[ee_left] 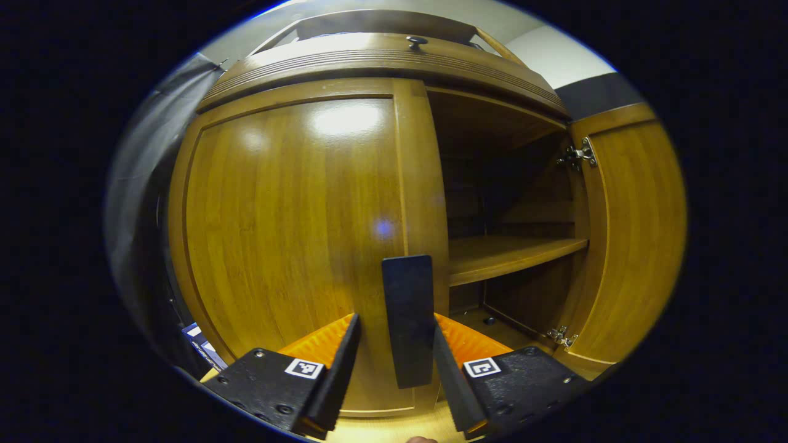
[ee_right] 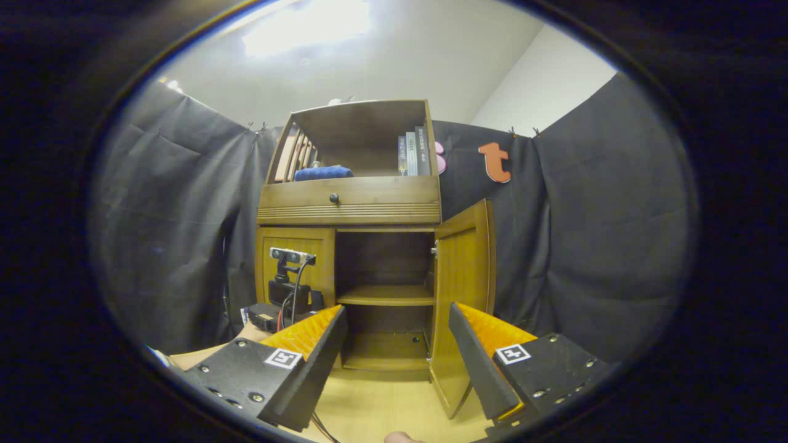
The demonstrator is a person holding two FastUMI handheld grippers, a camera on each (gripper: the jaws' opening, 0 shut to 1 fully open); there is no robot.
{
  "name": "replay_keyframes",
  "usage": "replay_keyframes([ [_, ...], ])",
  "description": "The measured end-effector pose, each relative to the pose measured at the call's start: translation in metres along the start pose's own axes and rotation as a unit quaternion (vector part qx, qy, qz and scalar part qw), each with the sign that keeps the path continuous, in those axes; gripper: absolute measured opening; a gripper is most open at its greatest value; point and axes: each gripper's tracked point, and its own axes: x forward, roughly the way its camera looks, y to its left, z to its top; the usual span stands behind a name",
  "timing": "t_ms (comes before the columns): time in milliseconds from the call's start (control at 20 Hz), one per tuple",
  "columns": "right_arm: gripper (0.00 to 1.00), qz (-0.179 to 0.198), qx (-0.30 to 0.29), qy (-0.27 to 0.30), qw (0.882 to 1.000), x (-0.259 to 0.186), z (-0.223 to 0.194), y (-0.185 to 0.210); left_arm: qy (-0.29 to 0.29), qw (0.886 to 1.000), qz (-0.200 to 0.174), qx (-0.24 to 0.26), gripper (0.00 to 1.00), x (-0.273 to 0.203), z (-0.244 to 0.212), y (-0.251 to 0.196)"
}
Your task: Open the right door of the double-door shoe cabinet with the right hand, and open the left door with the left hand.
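Brown wooden double-door shoe cabinet (ee_right: pixel 369 271) stands against the black cloth wall, on a pale wood floor (ee_right: pixel 381 406).

Right door (ee_right: pixel 463 295), a brown wooden panel, is swung wide on its hinges; interior shelf (ee_right: pixel 385 296) exposed.

Left door (ee_left: pixel 289 227), a glossy brown wooden panel, is closed.

Its dark flat upright handle (ee_left: pixel 407 320) sits between the fingers of the left tongs (ee_left: pixel 394 363), which are spread and not yet pinching.

Right tongs (ee_right: pixel 397 363) are spread, empty, well back from the cabinet.

Judgement: close squarely on the handle, then pull along the hinge arc.

Left door's free edge needs floor room; cables (ee_right: pixel 289 289) nearby may snag.
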Motion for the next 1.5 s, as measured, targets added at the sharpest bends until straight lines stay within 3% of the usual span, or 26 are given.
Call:
replay_keyframes([
  [150, 0.99, -0.014, 0.016, 0.004, 1.0, 0.003, 0.0, -0.008, 0.004, 1.0, 0.01, -0.005, 0.35, 0.0, 0.0, 0.001],
  [550, 0.99, -0.056, 0.025, 0.025, 0.998, 0.002, -0.011, -0.028, 0.015, 1.0, 0.012, -0.023, 0.31, -0.006, -0.006, 0.001],
  [1500, 0.98, -0.038, 0.026, 0.017, 0.999, -0.002, -0.012, -0.01, 0.02, 0.999, -0.039, -0.025, 0.33, -0.088, -0.014, 0.0],
])
